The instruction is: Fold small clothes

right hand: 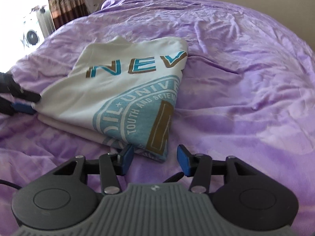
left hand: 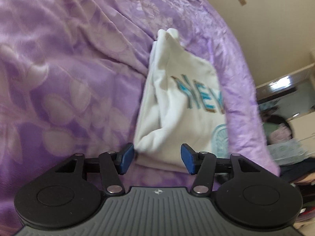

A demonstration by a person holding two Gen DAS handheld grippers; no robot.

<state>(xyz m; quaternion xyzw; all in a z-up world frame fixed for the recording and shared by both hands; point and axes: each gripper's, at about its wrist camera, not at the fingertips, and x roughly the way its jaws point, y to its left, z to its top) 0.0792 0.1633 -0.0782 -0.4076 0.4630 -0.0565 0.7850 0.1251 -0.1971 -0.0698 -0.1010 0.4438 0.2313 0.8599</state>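
Purple bedspread (right hand: 246,78) filled pretty much everything I could see, crumpled and slippery-looking, with a beige wall behind it and a striped curtain (right hand: 65,2) plus a white heater-type thing (right hand: 44,22) up in the far left corner by the window glare.

On the bed sat the white t-shirt (right hand: 118,90), already folded down to a thick-ish packet with the teal "NEV" lettering and a round blue crest facing up. It lay close to the bed's edge on the left wrist view, and past that edge was a blurry jumble of boxes and stuff I couldn't make out.

Both sets of tongs were spread apart with nothing pinched. The right tongs (right hand: 155,159) sat at the near corner of the shirt, that corner poking between the blue pads but the pads not pressing on it. The left tongs (left hand: 157,157) were at the shirt's other end, one pad just about brushing the fabric, again no grip.

What worried me: the bedspread is soft and wrinkled, so I figured any nudge from a pad while pulling away could drag a layer and pop the fold open. The top layers looked loose along the left edge too. Being that near the bed's edge, a careless shove might slide the whole packet off. Nothing was actually blocking the tongs.
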